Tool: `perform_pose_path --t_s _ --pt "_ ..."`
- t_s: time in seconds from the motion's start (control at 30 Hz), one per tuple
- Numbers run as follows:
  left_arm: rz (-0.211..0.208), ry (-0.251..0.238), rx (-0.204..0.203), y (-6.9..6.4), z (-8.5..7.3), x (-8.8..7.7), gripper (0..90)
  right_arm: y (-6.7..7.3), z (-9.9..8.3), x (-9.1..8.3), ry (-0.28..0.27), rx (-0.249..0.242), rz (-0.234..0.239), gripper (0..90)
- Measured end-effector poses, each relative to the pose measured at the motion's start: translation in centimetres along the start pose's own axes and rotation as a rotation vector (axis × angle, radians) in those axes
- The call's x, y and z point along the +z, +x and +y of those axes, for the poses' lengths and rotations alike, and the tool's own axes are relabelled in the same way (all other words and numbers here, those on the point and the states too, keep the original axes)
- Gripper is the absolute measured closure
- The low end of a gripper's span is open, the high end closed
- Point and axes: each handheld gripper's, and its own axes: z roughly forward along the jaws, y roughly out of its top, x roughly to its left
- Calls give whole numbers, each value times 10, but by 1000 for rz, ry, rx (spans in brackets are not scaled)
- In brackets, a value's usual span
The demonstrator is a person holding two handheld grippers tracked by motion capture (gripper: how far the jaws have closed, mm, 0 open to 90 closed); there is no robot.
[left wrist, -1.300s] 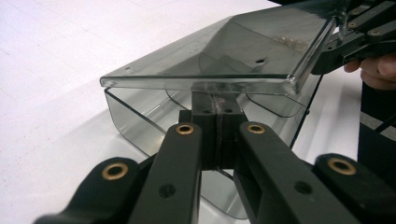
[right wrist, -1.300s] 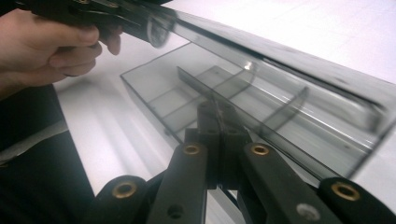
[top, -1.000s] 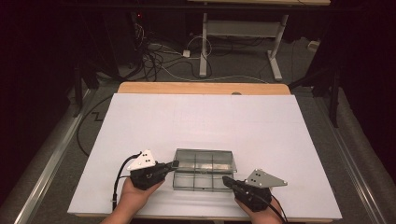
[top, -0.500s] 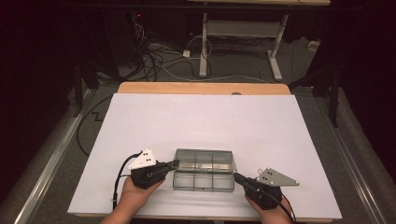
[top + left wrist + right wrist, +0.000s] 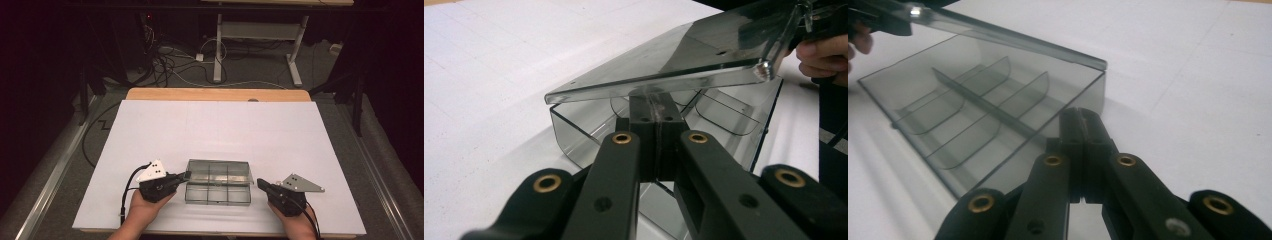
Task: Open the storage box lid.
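While the left gripper (image 5: 184,176), jaws closed, seems to prop the lid (image 5: 220,171) half open, the box (image 5: 218,193) sits near the table's (image 5: 225,125) front edge; the right gripper (image 5: 261,184), closed and empty, waits beside it.

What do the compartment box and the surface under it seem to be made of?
The compartment box looks like clear, grey-tinted hard plastic: the dividers and the table show through its walls, and its raised lid is glossy with reflections. The table cover seems to be matte white paper or board; it shows no shine.
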Motion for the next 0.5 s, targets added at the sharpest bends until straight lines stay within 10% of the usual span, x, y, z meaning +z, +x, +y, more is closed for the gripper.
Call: perform_pose_path --t_s 0.5 --pt "13 -9 -2 9 3 10 878 -25 12 24 10 14 -71 900"
